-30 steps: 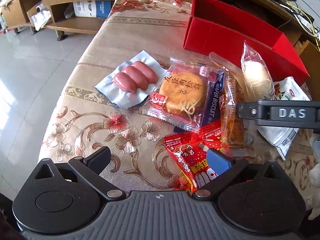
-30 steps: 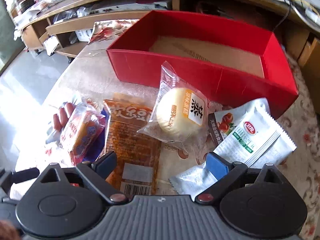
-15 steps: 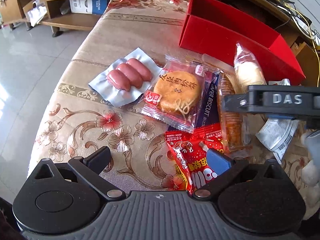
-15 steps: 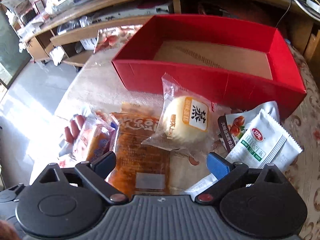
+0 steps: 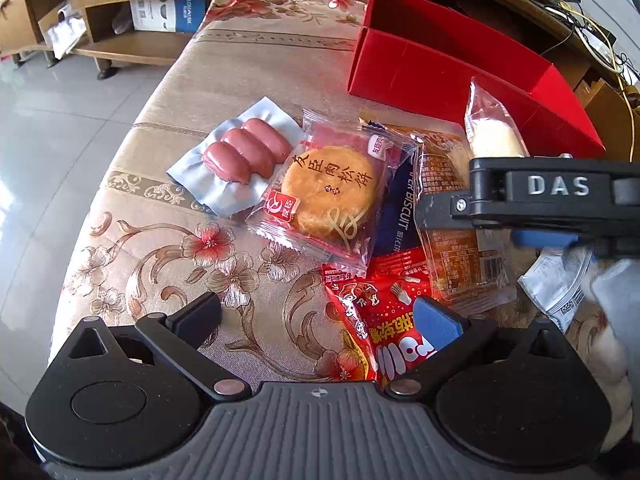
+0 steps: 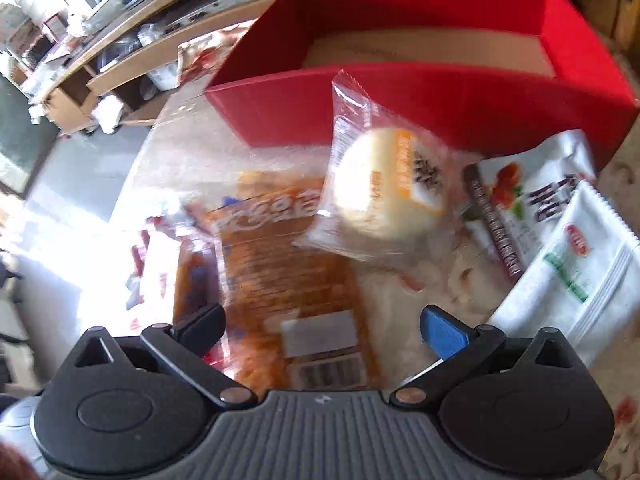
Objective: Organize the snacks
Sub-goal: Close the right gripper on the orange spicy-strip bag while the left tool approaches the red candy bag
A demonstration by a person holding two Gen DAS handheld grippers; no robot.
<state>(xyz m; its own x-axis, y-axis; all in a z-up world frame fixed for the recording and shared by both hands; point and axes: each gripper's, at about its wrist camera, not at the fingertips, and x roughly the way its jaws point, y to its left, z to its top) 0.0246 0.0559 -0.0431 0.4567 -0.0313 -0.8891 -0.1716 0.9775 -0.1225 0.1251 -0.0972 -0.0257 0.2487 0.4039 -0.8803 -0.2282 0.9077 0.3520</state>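
Since a second ago the right tongs [image 6: 320,326] have swung further in over the snack pile, so their black arm marked DAS now crosses the left wrist view nearer the orange packet [image 5: 456,216], and the right wrist view has gone blurred. Both pairs stand spread and pinch nothing: the left tongs [image 5: 318,314] hang above the near edge of the counter [image 5: 168,264], their blue pad over the red snack bag [image 5: 384,320]. On the flowered cloth the snacks lie in a loose heap towards the right edge. Furthest left is the sausage pack [image 5: 244,156], its corner touching the clear wrapper of the round pastry [image 5: 330,192], which overlaps a dark blue wafer biscuit pack [image 5: 396,208]. The orange packet lies just beside that, partly over the red snack bag. A wrapped white bun [image 6: 384,184] rests on the orange packet's far end, close against the front wall of the red box [image 6: 440,96], which sits at the far right of the counter with its brown floor showing. Two white sachets [image 6: 576,256] overlap each other right of the bun, near the box's right corner. Wooden shelves [image 5: 120,20] stand beyond the far edge.
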